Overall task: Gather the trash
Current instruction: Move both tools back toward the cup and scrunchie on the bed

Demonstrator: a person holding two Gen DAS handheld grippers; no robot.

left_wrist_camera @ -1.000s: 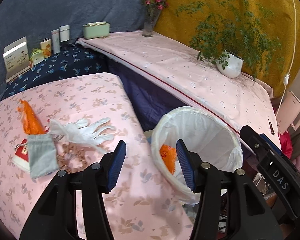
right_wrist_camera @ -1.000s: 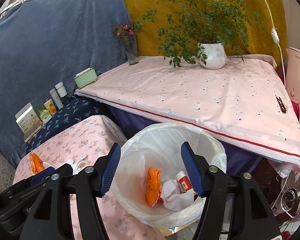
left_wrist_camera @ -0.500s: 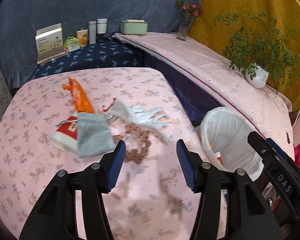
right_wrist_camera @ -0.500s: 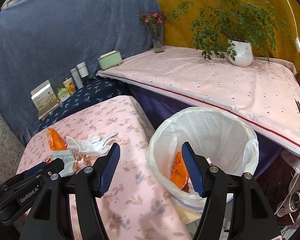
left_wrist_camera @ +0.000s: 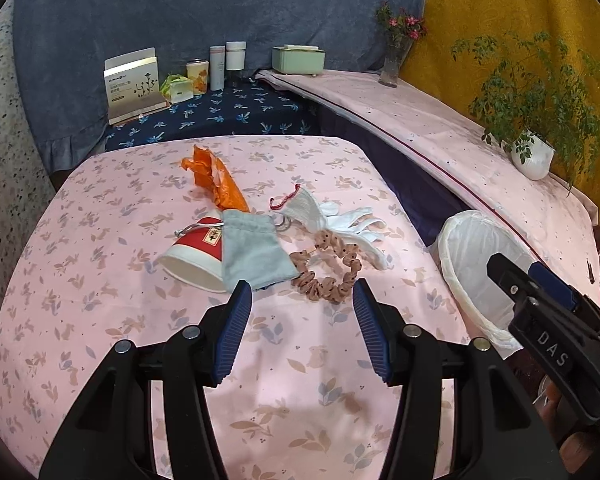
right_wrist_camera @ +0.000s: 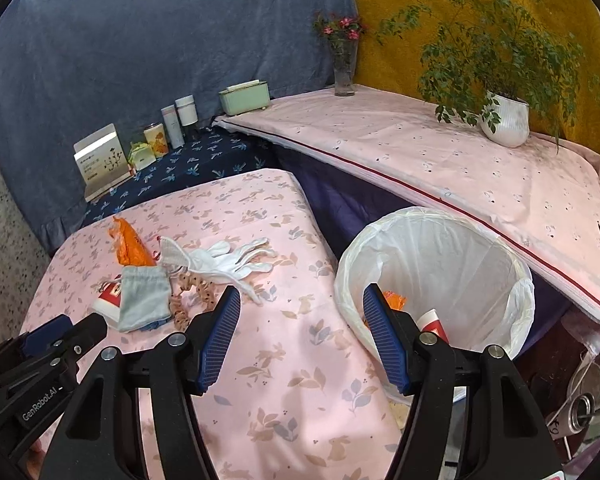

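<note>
On the pink floral table lie an orange wrapper, a tipped red paper cup, a grey pouch, a spotted scrunchie and white gloves. My left gripper hovers open just short of the pouch and scrunchie, nothing between its fingers. To the table's right stands a white-lined bin with an orange wrapper and a red-white tube inside. My right gripper is open and empty, between the table's right edge and the bin.
A higher pink-covered table runs behind the bin with a potted plant, a flower vase and a green box. A dark blue shelf at the back holds a card box, jars and bottles.
Both views have swung left, away from the bin and onto the pink table. The cluttered items now sit centred ahead of the left gripper. Neither gripper's opening has changed.
</note>
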